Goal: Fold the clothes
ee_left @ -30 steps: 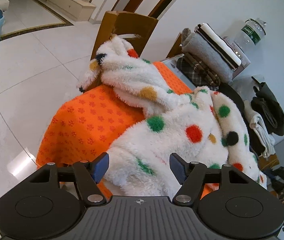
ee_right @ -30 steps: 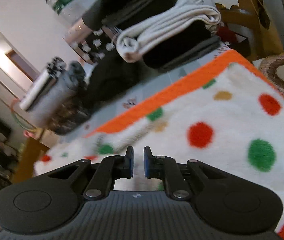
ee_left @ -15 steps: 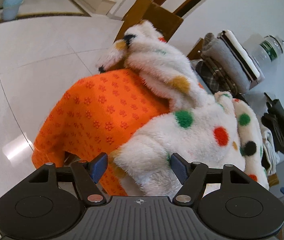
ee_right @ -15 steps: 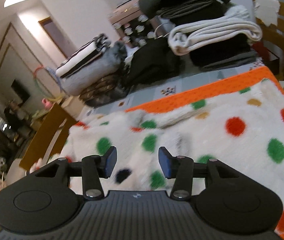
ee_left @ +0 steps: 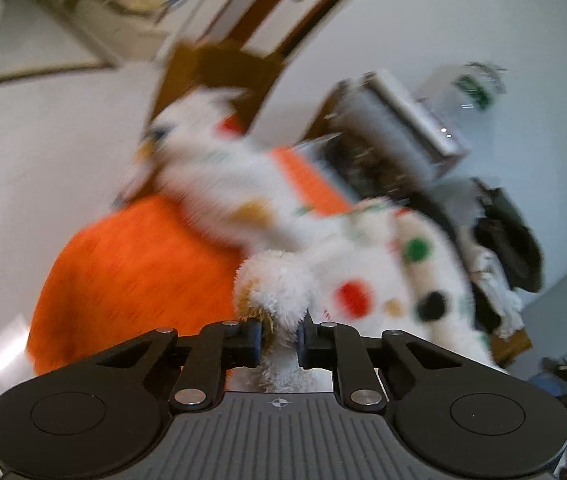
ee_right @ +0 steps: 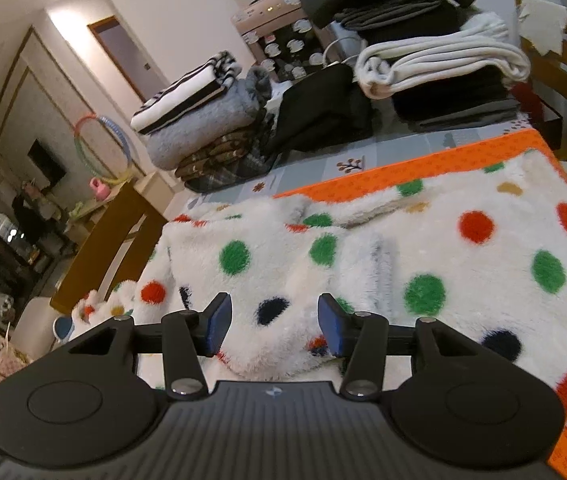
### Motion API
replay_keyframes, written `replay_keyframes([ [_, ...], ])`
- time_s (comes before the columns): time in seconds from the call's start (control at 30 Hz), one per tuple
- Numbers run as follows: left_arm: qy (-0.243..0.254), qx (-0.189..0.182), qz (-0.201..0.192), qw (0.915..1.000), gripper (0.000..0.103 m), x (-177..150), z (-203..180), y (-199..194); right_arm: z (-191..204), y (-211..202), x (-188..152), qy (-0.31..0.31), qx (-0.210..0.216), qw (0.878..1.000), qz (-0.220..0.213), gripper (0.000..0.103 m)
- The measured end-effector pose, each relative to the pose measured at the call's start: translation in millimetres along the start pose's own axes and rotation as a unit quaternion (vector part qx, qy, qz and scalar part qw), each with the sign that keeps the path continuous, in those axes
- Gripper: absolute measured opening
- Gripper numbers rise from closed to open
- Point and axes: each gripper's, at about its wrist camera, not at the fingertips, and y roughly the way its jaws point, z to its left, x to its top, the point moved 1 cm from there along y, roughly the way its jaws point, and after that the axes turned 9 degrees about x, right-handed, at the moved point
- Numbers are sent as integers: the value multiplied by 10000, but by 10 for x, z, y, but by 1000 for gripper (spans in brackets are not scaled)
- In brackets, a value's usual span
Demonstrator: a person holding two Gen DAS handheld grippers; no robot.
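Note:
A white fleece garment with coloured dots (ee_right: 463, 264) lies spread on an orange mat (ee_right: 423, 164) on the table. In the left wrist view a bunched edge of the garment (ee_left: 275, 284) sits between the closing jaws of my left gripper (ee_left: 279, 336), and the pads press on it. That view is blurred; the rest of the fleece trails off toward a chair over the orange mat (ee_left: 135, 272). My right gripper (ee_right: 274, 322) stands open just above the near edge of the garment, its blue pads clear of the fleece.
Piles of folded clothes (ee_right: 203, 120) and towels (ee_right: 443, 64) line the back of the table. A wooden chair (ee_left: 219, 68) stands at the far end, a water bottle (ee_left: 471, 88) by the wall. White floor lies to the left.
My left gripper has gone from wide open to shut on the fleece edge. The right gripper has opened, let go of the garment and drawn up and back.

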Motion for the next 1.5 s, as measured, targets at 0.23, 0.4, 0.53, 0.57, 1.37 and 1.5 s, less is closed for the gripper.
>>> replay_keyframes([
  [0.23,1421,-915,-302,9851,17,507,-1088,-172,-194,-260,-25,218,-166,9989,-386,57],
  [0.4,2064,-1429,-151,9678,17,659,-2031,-19,-442,-416,-15,457,-231,9969,-595,58],
  [0.53,2543,-1694,60,9522,17,602,-2769,216,-676,-543,26,590,-272,9953,-717,59],
  [0.57,2669,-1752,131,9476,17,553,-2947,276,-744,-581,42,639,-277,9947,-751,59],
  [1.37,3576,-1909,1428,9029,63,-745,-3686,1081,-1294,-193,315,364,540,9979,67,75],
  [1.5,3181,-1357,1081,9321,64,-485,-3387,995,-1343,196,245,674,850,9926,554,77],
])
